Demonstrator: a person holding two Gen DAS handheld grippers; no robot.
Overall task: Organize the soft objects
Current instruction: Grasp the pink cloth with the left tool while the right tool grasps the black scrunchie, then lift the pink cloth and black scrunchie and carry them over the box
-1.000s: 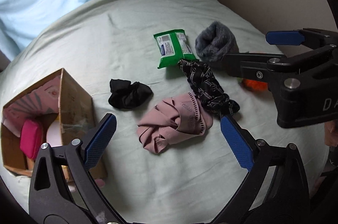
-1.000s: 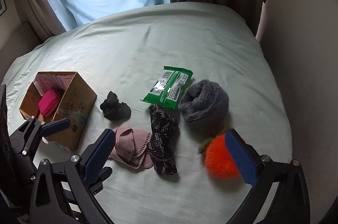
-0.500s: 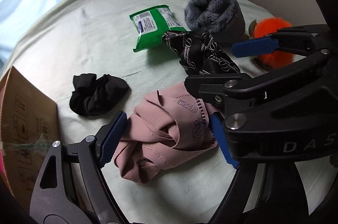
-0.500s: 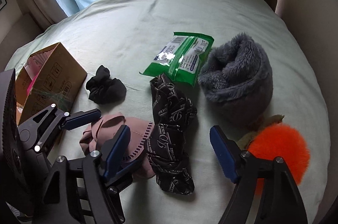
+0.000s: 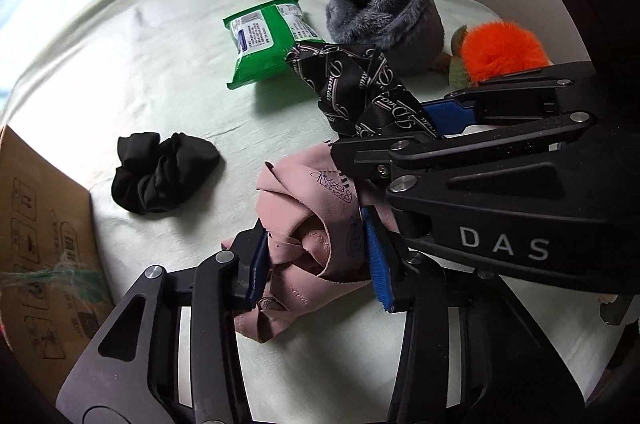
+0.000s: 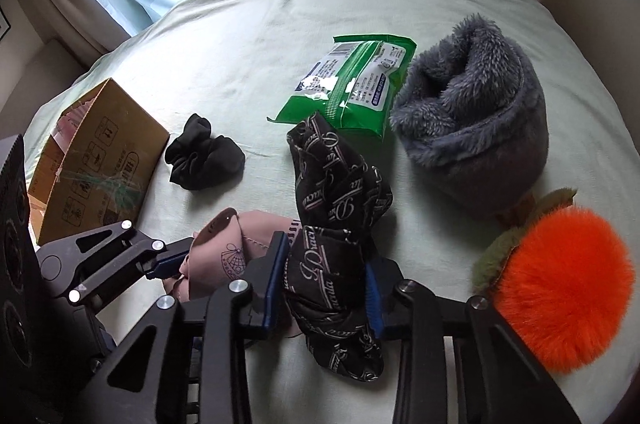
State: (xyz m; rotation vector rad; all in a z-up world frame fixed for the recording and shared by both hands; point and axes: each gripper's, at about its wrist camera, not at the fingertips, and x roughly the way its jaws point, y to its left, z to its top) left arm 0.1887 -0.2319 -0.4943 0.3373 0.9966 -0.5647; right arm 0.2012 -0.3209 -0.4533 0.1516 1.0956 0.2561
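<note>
My left gripper [image 5: 316,260] is shut on a bunched pink cloth [image 5: 316,224] on the pale green bed; it also shows in the right wrist view [image 6: 216,244]. My right gripper [image 6: 326,284] is shut on a black patterned scarf [image 6: 340,208], which also shows in the left wrist view [image 5: 356,92]. The right gripper crosses just above the left one in the left wrist view. A black scrunchie [image 5: 160,172] [image 6: 204,158] lies loose to the left.
A cardboard box [image 6: 96,160] [image 5: 40,244] stands at the left. A green wipes pack [image 6: 352,80] [image 5: 264,40], a grey fuzzy sock roll [image 6: 472,120] [image 5: 384,12] and an orange pom-pom [image 6: 560,288] [image 5: 500,48] lie farther out and to the right.
Both grippers moved down and forward onto the bed and closed: the left on the pink cloth, the right on the black scarf.
</note>
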